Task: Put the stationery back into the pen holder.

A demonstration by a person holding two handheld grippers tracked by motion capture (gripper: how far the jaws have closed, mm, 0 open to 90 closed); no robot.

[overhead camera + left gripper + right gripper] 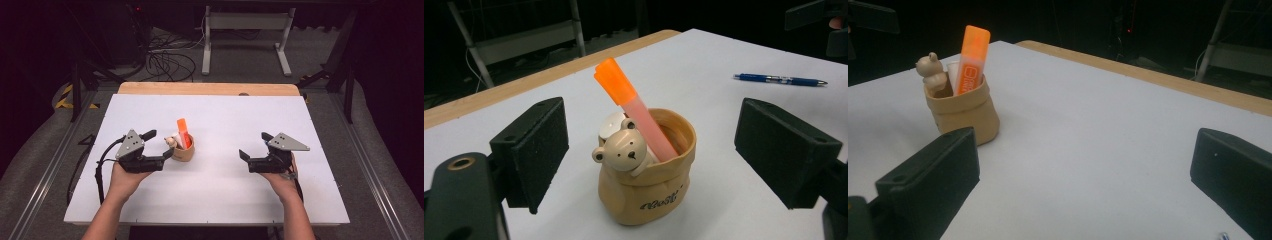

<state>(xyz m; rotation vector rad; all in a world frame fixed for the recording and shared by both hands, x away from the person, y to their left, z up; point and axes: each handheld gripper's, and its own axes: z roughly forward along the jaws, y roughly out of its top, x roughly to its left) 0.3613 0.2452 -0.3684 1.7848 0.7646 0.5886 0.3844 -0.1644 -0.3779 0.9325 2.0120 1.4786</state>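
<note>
A tan sack-shaped pen holder (184, 152) with a small bear figure (624, 150) on its rim stands left of centre on the white board. An orange highlighter (183, 131) stands tilted in it, beside a white round-topped item (611, 124). My left gripper (159, 145) is open just left of the holder, and in the left gripper view the holder (649, 192) stands between the pads (540, 145) without touching them. My right gripper (255, 146) is open and holds nothing, well to the right of the holder (964, 114). A blue pen (779, 79) lies on the board near the right gripper.
The white board (215, 200) covers a wooden table (207, 88). Beyond the far edge stand a white metal frame (245, 40) and a tangle of cables (167, 62) on the floor. Bare board lies between the holder and the right gripper.
</note>
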